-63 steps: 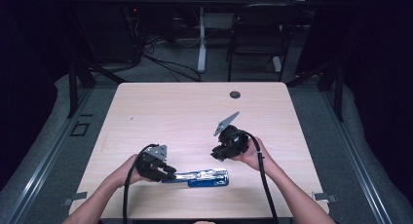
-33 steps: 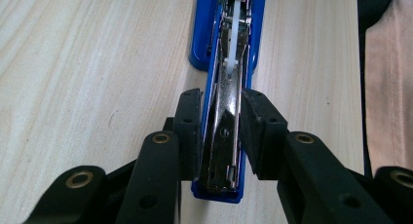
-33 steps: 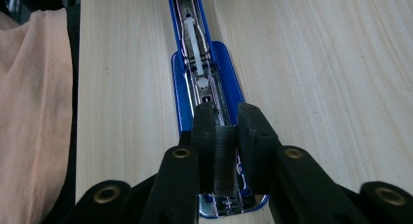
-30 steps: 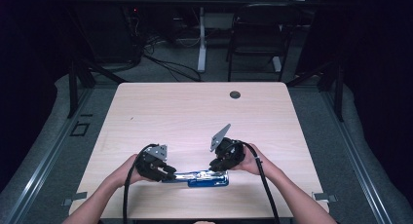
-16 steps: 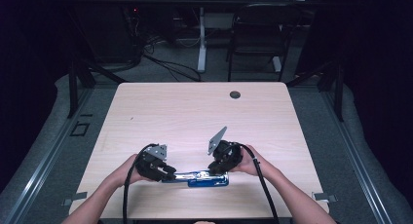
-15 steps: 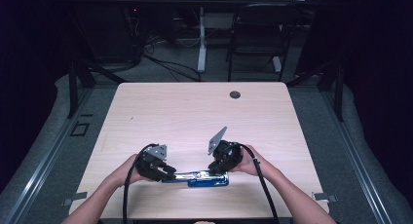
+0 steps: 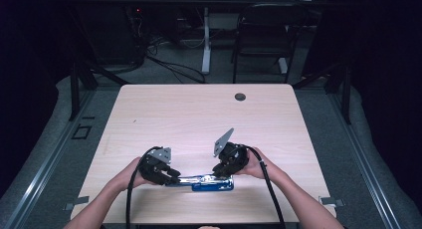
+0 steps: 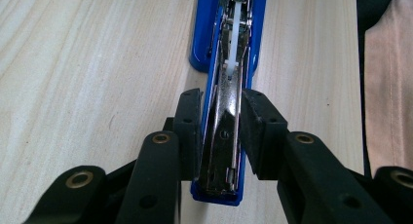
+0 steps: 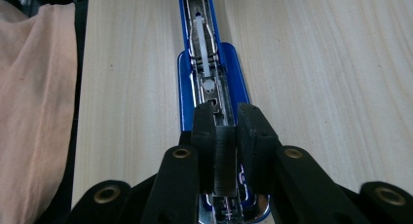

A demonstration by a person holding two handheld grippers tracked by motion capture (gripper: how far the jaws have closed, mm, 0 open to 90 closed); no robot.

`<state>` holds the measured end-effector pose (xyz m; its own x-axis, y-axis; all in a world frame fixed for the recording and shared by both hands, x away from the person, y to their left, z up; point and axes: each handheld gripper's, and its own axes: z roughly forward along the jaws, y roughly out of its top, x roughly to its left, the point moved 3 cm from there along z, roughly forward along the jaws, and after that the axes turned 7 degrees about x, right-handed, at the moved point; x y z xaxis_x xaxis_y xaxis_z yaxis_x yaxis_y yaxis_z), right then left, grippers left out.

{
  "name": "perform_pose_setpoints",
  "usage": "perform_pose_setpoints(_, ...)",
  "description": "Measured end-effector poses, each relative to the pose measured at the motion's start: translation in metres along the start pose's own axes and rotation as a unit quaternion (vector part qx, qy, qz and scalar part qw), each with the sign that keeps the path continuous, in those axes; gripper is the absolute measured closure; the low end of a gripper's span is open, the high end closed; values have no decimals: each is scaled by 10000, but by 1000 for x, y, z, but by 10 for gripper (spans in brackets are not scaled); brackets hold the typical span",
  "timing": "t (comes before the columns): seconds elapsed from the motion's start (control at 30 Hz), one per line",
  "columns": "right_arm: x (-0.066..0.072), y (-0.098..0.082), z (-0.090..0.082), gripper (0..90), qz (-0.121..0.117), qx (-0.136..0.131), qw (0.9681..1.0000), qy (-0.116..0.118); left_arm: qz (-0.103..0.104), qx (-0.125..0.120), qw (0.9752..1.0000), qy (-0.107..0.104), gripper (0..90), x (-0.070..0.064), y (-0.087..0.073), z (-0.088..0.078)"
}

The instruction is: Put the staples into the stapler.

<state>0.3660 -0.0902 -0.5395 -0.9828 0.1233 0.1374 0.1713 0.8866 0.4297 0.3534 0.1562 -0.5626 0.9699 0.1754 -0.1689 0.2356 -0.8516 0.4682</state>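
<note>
High view, stapler [image 7: 206, 181] lying open, long axis left-right

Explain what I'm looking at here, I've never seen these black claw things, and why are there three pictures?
A person sits at a wooden table and works with a two-jawed tool in each hand. One picture looks down from above; the other two come from small cameras riding on each tool, looking along its black jaws. On the table lies a blue stapler, swung open so its metal staple channel shows. The left hand-held gripper is clamped on the stapler's metal end. The right hand-held gripper pinches a strip of staples just above the open channel. The dark round spot near the far edge is part of the table.
</note>
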Motion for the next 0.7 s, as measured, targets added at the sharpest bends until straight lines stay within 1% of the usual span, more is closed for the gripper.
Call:
perform_pose_setpoints(0.07, 1, 0, 1, 787, -47, 33, 10000, 3, 9, 5, 10000, 2, 698, 0, 0, 0)
perform_pose_setpoints(0.1, 1, 0, 1, 787, -76, 19, 10000, 40, -11, -85, 9999, -67, 698, 0, 0, 1)
perform_pose_setpoints(0.2, 0, -1, 2, 787, -61, -4, 9999, 88, -7, -72, 9999, -71, 698, 1, 0, 1)
perform_pose_setpoints(0.3, 0, -2, 3, 787, -90, 68, 9999, 75, -11, -77, 9999, -74, 698, 1, 0, 1)
perform_pose_setpoints(0.37, 0, -3, 1, 787, -178, 95, 9998, 14, -14, -77, 9999, -73, 697, 1, 0, 1)
perform_pose_setpoints(0.4, 0, -3, 1, 787, -178, 95, 9998, 14, -12, -74, 9999, -71, 697, 1, 0, 1)
perform_pose_setpoints(0.43, -1, -3, 1, 787, -154, 27, 9999, 35, -20, -76, 9999, -73, 697, 1, 0, 1)
perform_pose_setpoints(0.53, -1, -4, 1, 787, -170, 43, 9998, 58, -19, -64, 9999, -103, 697, 1, 0, 1)
perform_pose_setpoints(0.57, -2, -4, 2, 787, -237, 142, 9996, 15, -23, -79, 9999, -91, 698, 1, 0, 1)
perform_pose_setpoints(0.7, 0, -4, 4, 787, -259, 166, 9995, 10, -16, -76, 9999, -97, 697, 1, 0, 1)
